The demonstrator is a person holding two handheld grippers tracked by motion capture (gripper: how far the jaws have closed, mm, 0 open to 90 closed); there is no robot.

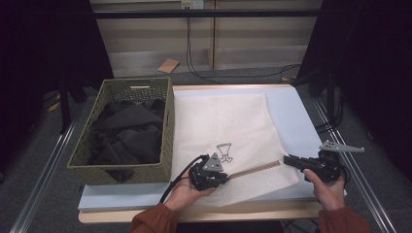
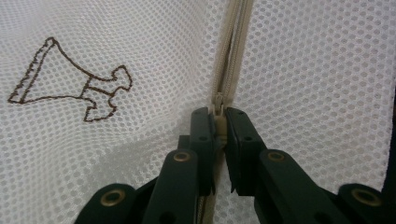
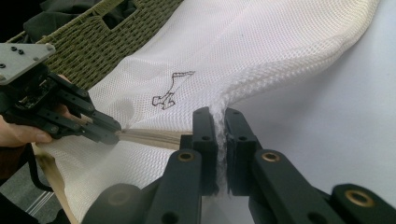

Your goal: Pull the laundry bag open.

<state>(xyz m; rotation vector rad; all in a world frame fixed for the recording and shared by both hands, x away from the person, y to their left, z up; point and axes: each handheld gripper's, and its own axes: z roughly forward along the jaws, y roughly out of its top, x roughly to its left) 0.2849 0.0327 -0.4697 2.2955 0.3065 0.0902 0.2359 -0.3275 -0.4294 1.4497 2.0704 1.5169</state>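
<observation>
Zipper [image 2: 232, 42] on the one white mesh laundry bag [image 1: 228, 121], lying flat on the table [image 1: 296, 111] beside one woven basket [image 1: 167, 126] of dark clothes [image 1: 128, 133], looks closed along its visible length. Left gripper [image 2: 220, 122] is clamped on the zipper pull [image 2: 219, 100]; right gripper [image 3: 218, 122] pinches the bag's edge. Opening and loading appear still ahead.

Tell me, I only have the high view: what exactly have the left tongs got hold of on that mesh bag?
Observer: The left tongs are shut on the zipper pull at the end of the beige zipper.
Operator: And the right tongs?
Observer: The right tongs pinch a bunched edge of the mesh bag, beside the zipper's other end.
Operator: Is the zipper open?
Observer: Ahead of the pull, its two sides lie together.
</observation>
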